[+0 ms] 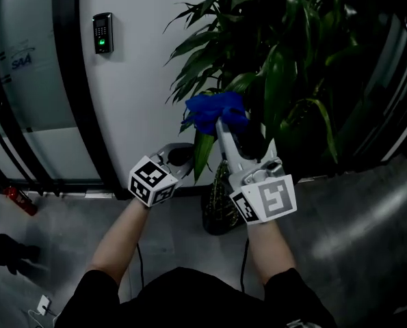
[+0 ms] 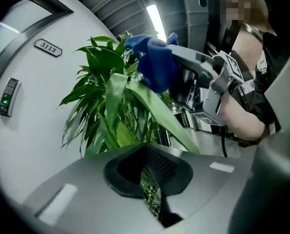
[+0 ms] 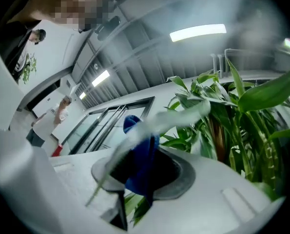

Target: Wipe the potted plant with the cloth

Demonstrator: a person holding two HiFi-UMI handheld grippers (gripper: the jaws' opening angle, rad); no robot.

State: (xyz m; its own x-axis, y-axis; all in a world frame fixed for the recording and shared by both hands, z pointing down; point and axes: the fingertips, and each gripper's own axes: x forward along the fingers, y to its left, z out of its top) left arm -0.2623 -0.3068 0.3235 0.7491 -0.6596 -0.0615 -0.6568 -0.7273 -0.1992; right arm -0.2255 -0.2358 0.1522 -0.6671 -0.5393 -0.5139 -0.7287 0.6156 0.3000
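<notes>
A tall potted plant with long green leaves stands in a dark woven pot against the curved white wall. My right gripper is raised into the lower leaves and shut on a bunched blue cloth. The cloth fills its jaws, and a pale blurred leaf runs across it. My left gripper sits lower and to the left, beside a hanging leaf. Its jaws are together except for a thin slit that shows the pot. The long leaf passes just behind them.
A keypad reader is mounted on the white wall at the left. A red fire extinguisher lies by the floor at the far left. Dark-framed glass panels stand to the right of the plant. A cable trails on the grey floor.
</notes>
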